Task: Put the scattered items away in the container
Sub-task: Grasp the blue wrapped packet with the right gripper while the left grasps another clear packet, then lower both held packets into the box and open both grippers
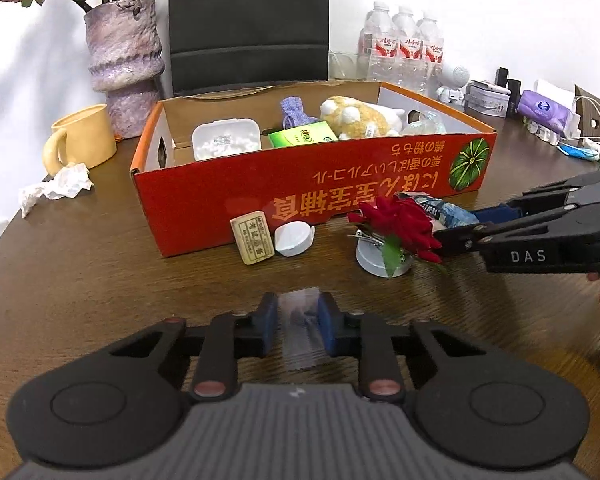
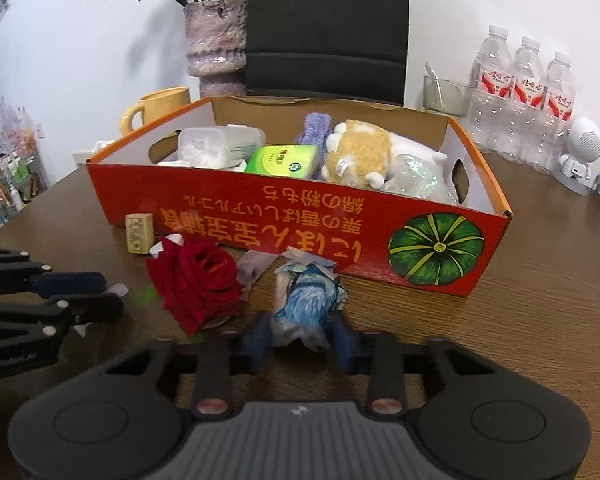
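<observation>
The red box (image 1: 312,196) blocks the middle of the frame. Bare table (image 1: 100,280) lies open at lower left. A rose (image 1: 396,224) crowds the right.

Right gripper (image 2: 300,334) clamped on blue wrapper (image 2: 306,308), beside red rose (image 2: 196,280), just before red box (image 2: 300,220).

Bright, even indoor light, white wall (image 1: 480,8) nearly overexposed, soft shadows on the surface (image 1: 100,280), fisheye bending and dark corners, right view slightly blurred near
</observation>
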